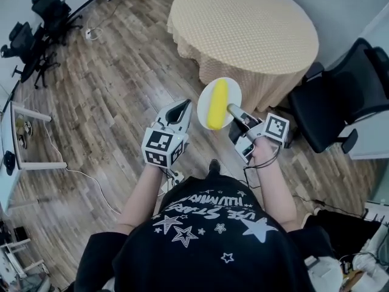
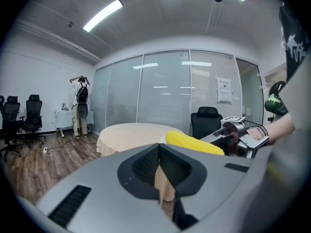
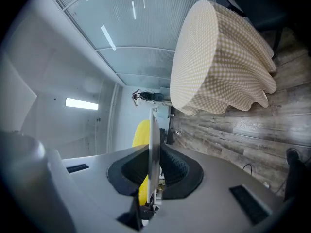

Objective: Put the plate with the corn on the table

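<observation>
Two grippers held in front of a person in a black star-print T-shirt point(image 1: 213, 230), over wood floor point(image 1: 109, 90). Right gripper point(image 1: 231, 109) pinches the near rim of a white plate point(image 1: 235, 97); in the right gripper view the plate runs edge-on between both pads, clamped tight. Plate is in the air, roughly level in the head view, short of the round table point(image 1: 243, 23) and not touching it. One yellow corn cob point(image 1: 217, 105) lies across the middle of the plate, long axis pointing toward the table. Left gripper point(image 1: 183, 107) sits just beside the plate's left edge, apart from it; its fingers are pressed together with nothing between them, tips aimed at the table. Table has a beige checked cloth hanging in folds at the edge. Black office chair point(image 1: 340, 102) stands at the table's right side. More black chairs point(image 1: 36, 35) far left, white desk point(image 1: 27, 139) at the left edge. Left gripper view: another person point(image 2: 80, 106) stands far off by the glass wall point(image 2: 165, 91).
</observation>
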The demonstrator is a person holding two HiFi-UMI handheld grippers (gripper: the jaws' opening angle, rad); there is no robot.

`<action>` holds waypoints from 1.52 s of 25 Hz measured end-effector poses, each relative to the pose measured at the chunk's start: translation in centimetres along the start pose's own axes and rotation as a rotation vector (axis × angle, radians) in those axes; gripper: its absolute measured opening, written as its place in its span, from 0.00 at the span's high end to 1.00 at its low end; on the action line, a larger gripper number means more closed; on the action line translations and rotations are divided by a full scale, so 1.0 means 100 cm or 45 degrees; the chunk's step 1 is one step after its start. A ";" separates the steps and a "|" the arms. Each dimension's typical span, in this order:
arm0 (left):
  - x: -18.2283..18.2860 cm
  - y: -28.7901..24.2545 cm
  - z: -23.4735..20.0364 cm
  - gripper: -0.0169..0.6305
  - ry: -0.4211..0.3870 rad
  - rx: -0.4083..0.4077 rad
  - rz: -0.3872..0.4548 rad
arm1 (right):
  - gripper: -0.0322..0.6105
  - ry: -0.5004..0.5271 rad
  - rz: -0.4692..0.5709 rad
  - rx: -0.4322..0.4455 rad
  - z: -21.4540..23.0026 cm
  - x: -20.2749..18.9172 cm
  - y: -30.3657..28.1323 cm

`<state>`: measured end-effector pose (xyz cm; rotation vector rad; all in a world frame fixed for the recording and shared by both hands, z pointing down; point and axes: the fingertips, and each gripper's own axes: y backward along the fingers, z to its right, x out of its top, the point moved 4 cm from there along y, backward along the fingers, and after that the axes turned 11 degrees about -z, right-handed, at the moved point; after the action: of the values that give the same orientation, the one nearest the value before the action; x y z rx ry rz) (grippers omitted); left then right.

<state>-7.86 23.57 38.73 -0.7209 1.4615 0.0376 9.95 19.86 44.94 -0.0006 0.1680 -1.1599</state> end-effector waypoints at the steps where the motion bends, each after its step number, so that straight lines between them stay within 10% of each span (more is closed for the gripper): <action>1: 0.005 -0.009 0.000 0.96 0.003 0.005 0.006 | 0.87 0.001 -0.007 0.000 0.001 0.010 0.000; 21: 0.038 -0.084 -0.016 0.96 0.040 0.025 0.029 | 0.87 -0.004 -0.019 0.015 0.025 0.092 -0.004; 38: 0.095 -0.192 -0.134 0.96 -0.004 -0.130 0.010 | 0.87 -0.014 0.115 -0.025 0.018 0.202 -0.097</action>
<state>-9.79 -1.65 38.97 -0.7975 1.4675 0.1204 9.18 -2.64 44.90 -0.0168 0.1684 -1.0682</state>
